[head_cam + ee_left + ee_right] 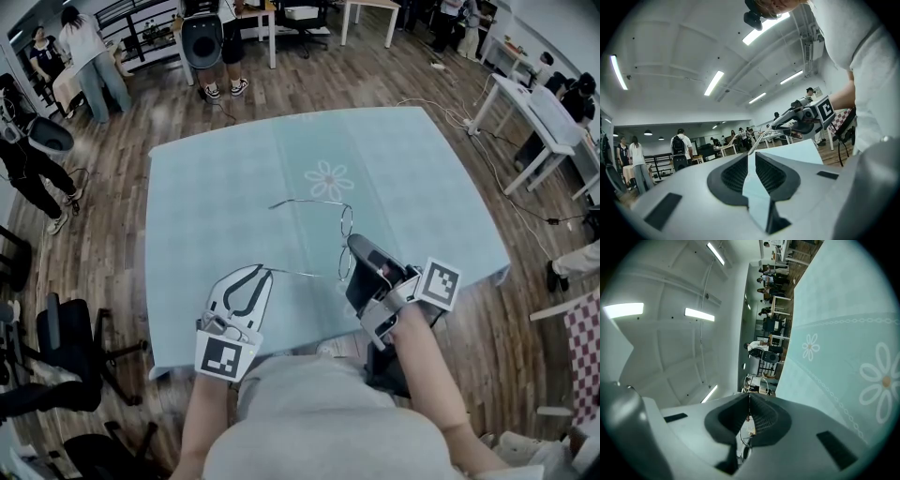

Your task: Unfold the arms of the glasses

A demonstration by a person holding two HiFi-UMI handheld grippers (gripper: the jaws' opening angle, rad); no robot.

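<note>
Left claw [264,273] clenches the tip of the near arm [305,274], swung out from the wire glasses [347,221] that the right claw [353,243] grips over the counter [216,187]; with the far arm [314,200] out too, unfolding looks almost complete.

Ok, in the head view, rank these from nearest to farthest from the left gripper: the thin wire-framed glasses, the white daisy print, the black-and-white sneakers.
1. The thin wire-framed glasses: one arm is pinched at the tips of the left gripper.
2. The white daisy print: farther out, beyond the glasses.
3. The black-and-white sneakers: past the far edge of the teal tablecloth.
</note>
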